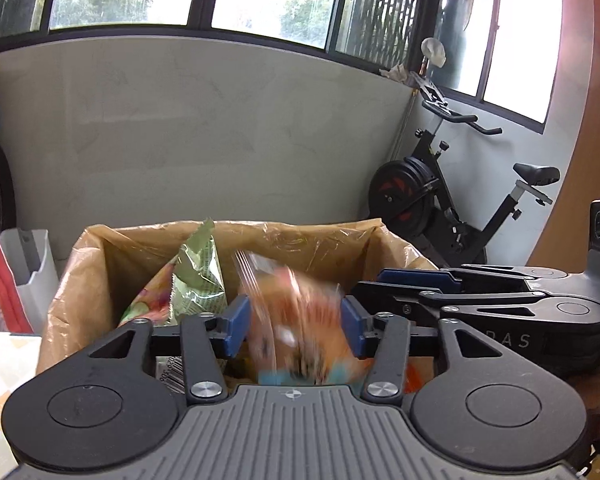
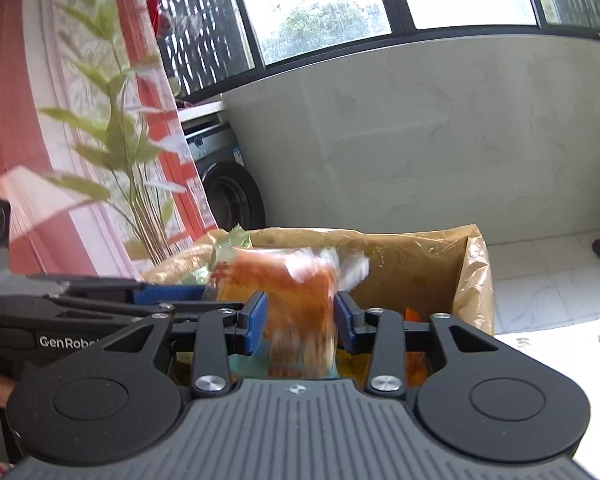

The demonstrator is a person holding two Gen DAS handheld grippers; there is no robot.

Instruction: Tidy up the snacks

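A box lined with a brown plastic bag (image 1: 100, 264) holds snack packets, among them a green packet (image 1: 198, 276) standing at its left. It also shows in the right wrist view (image 2: 440, 264). A blurred orange snack packet (image 1: 296, 320) lies between the blue pads of my left gripper (image 1: 296, 326), over the box. Another blurred orange packet (image 2: 300, 304) lies between the pads of my right gripper (image 2: 300, 322). Whether either gripper presses on its packet is unclear. The right gripper (image 1: 500, 300) sits just right of the left one.
A grey wall stands behind the box, with windows above. An exercise bike (image 1: 452, 200) is at the back right. A white bin (image 1: 28, 264) is at left. A plant (image 2: 120, 132) and a washing machine (image 2: 228, 184) stand left of the box. A patterned cloth (image 1: 4, 368) covers the surface.
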